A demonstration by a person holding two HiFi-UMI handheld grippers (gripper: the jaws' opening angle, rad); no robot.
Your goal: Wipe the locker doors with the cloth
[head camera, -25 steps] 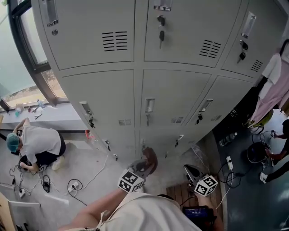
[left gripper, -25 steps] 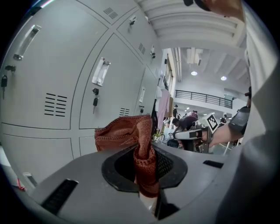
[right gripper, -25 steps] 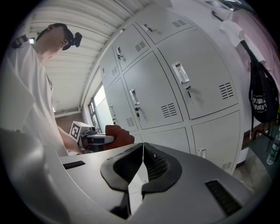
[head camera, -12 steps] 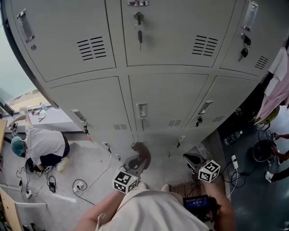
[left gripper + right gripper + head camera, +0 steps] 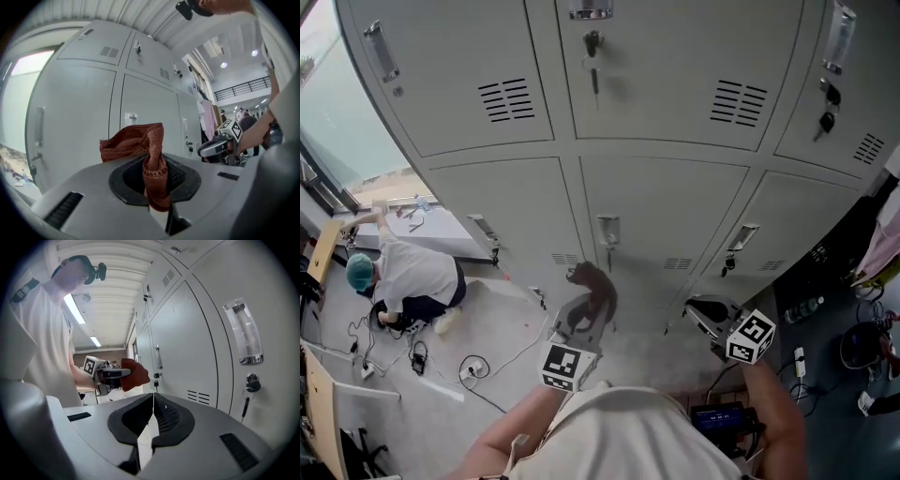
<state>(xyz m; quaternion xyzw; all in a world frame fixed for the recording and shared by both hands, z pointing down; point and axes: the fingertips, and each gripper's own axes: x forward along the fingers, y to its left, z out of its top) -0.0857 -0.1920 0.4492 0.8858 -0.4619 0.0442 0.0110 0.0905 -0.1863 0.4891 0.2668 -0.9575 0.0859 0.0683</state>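
Looking steeply down from the head camera, a bank of pale grey locker doors fills the upper picture, in 2 visible rows of 3, each door with a vent slot and a handle; a key hangs in the lock of the upper middle door; the left gripper has its jaws clamped on a rust-brown knitted cloth, which stands up from the pinch and folds over to the left; in the head view the cloth sits in front of the lower middle door, just below its handle, and whether it touches the metal cannot be told; the right gripper is held lower and to the right, near the lower right door, its 2 jaws pressed together with nothing between them; the 2 grippers are apart, each carrying a cube with square markers; at the left, on the pale floor, a person in a white top crouches among loose cables, beside a window.
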